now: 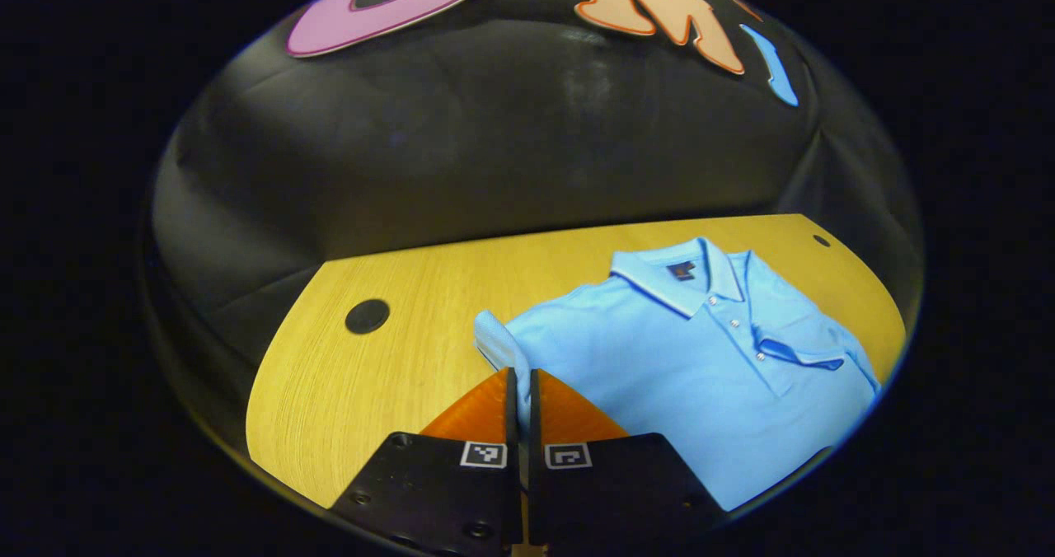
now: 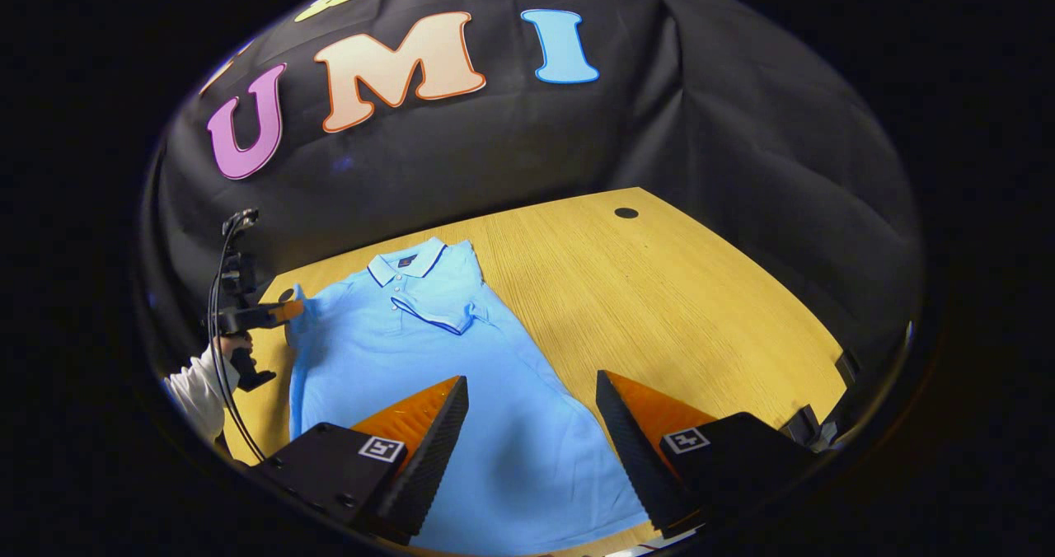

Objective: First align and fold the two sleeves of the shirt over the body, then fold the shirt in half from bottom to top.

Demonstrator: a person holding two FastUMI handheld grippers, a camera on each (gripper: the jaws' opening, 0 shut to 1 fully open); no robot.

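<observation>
While one sleeve (image 2: 445,314) already lies folded over the shirt (image 2: 461,392), the left gripper (image 1: 521,392) pinches the other sleeve (image 1: 494,344), the right gripper (image 2: 532,409) gapes empty, and the bottom fold remains.

The left gripper view looks from low over the wooden table (image 1: 396,351), close in along its own fingers, facing the booth's cloth wall with the blue shirt (image 1: 700,376) to its right. The right gripper view sits higher and farther back over the shirt's (image 2: 461,392) lower half, facing the same wall, and takes in the left gripper (image 2: 288,311) at the shirt's far left edge with the hand (image 2: 227,347) holding it. Both views share the shirt, the tabletop and the wall.
</observation>
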